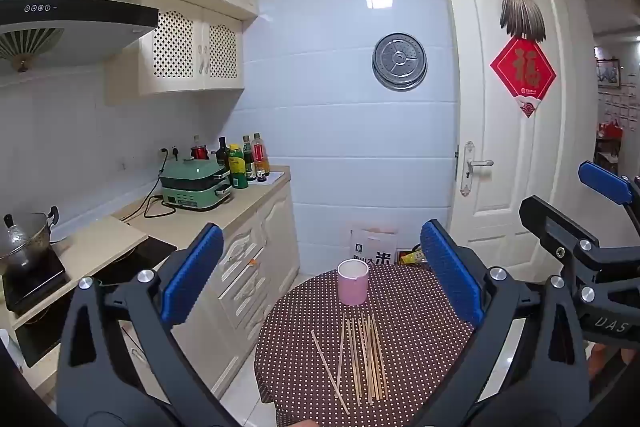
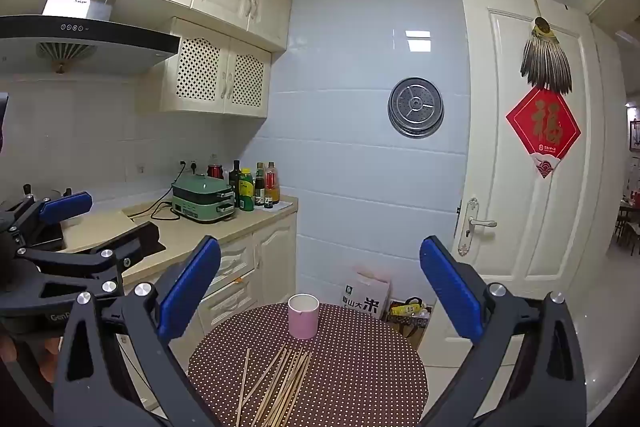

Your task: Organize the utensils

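The left gripper (image 1: 322, 275) is held wide open with nothing in it. On the round table (image 1: 420, 327), loose chopsticks (image 1: 360, 359) are spread just in front of an upright pink cup (image 1: 352, 283). The right gripper (image 2: 320, 291) is likewise spread wide and empty.

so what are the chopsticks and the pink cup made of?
Chopsticks: probably bamboo or light wood, matte; pale tan, thin, no shine.
Pink cup: likely glazed ceramic, possibly plastic; smooth pink wall, white inside, thick rim.
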`<act>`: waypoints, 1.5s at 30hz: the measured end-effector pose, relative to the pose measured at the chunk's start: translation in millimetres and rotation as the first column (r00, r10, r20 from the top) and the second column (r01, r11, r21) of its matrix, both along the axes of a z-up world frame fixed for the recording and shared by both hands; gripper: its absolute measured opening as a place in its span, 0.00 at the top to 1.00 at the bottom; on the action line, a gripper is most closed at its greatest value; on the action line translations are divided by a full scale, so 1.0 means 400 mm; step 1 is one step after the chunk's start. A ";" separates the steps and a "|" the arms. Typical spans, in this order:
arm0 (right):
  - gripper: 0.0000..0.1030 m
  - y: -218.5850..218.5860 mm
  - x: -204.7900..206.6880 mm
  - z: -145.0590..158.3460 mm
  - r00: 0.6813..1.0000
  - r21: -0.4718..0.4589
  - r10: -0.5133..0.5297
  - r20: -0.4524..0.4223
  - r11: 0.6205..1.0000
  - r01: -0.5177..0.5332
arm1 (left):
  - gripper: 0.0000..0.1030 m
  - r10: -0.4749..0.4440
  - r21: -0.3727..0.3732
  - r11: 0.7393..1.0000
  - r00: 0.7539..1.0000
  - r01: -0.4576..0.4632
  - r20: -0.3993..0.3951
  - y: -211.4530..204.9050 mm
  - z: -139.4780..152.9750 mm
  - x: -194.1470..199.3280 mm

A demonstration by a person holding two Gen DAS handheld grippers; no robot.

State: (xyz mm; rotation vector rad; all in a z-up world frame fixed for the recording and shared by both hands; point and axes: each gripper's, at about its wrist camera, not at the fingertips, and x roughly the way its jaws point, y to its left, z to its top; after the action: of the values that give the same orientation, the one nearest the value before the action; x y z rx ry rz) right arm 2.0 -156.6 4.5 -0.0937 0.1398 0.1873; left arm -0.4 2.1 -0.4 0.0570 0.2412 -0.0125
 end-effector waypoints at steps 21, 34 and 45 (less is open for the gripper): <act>0.07 -0.015 0.000 0.008 1.000 0.012 -0.002 -0.006 1.000 0.002 | 0.06 0.006 0.015 1.000 1.000 -0.006 0.008 0.000 0.003 0.011; 0.07 -0.015 -0.001 0.007 1.000 0.015 -0.004 -0.006 1.000 0.004 | 0.06 0.006 0.020 1.000 1.000 -0.006 0.010 -0.003 0.004 0.011; 0.07 -0.030 0.011 0.005 1.000 0.026 -0.007 -0.014 1.000 0.007 | 0.06 0.008 0.030 1.000 1.000 -0.008 0.008 -0.022 0.011 0.014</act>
State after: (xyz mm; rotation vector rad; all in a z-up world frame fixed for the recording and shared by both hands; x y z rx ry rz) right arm 6.5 -168.8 6.6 -0.0657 0.1519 0.1829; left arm 5.0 -6.7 4.1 0.0855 0.2337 -0.0003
